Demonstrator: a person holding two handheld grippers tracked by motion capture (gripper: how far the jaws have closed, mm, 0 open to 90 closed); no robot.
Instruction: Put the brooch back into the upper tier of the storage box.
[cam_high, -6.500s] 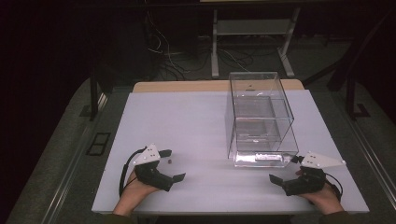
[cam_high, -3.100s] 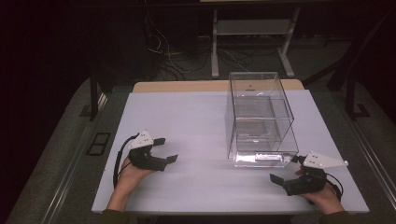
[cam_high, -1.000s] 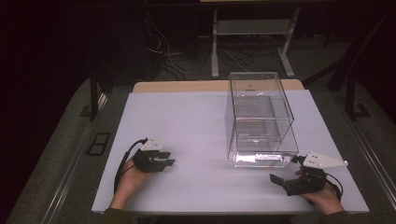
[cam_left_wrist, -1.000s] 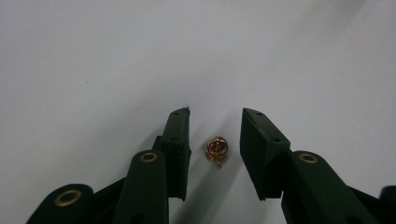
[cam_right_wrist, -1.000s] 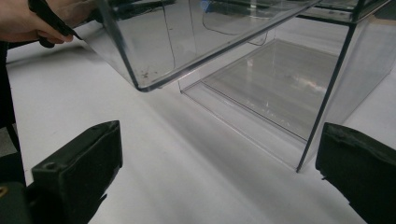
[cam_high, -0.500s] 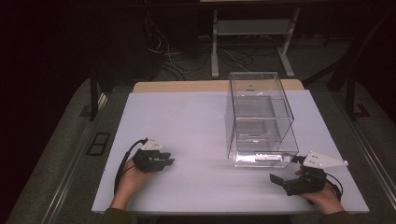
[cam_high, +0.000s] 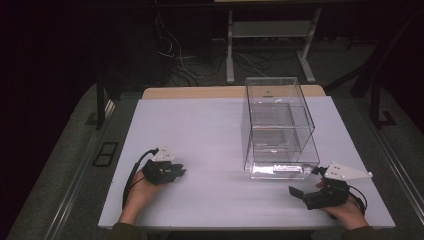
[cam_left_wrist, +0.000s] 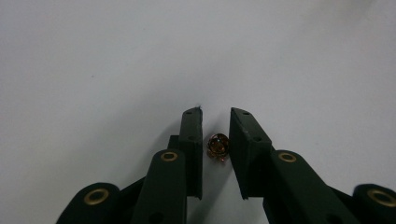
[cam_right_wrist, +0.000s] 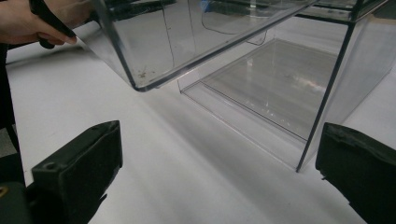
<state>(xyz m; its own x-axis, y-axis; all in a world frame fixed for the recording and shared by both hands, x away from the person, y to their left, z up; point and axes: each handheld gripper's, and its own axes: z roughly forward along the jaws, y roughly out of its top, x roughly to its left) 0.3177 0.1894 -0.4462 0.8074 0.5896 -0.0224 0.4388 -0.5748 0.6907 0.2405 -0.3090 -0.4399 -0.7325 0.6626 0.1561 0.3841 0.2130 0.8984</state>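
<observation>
The left gripper (cam_left_wrist: 215, 116) has just been closing its black fingers (cam_left_wrist: 192, 140) around a small round amber-brown bead (cam_left_wrist: 218, 145) lying on the white surface (cam_left_wrist: 93, 60). The bead sits between the two fingers, close to the left one, with a thin gap visible on the other side, so the fingers are nearly together but I judge the pinch not yet firm.

In the high view this gripper (cam_high: 176, 172) rests low at the near left of the surface (cam_high: 210, 130), well apart from the clear plastic two-tier drawer box (cam_high: 280, 125) standing at the right. The right gripper (cam_high: 300, 192) waits near the box's front corner with its fingers (cam_right_wrist: 79, 172) wide apart and nothing between them; one clear drawer is pulled out above the surface.

The step in hand looks like picking up the bead. Next, the fingers must finish closing squarely so the round bead does not squirt out, then lift.

Count: one bead, one box, two grippers.
</observation>
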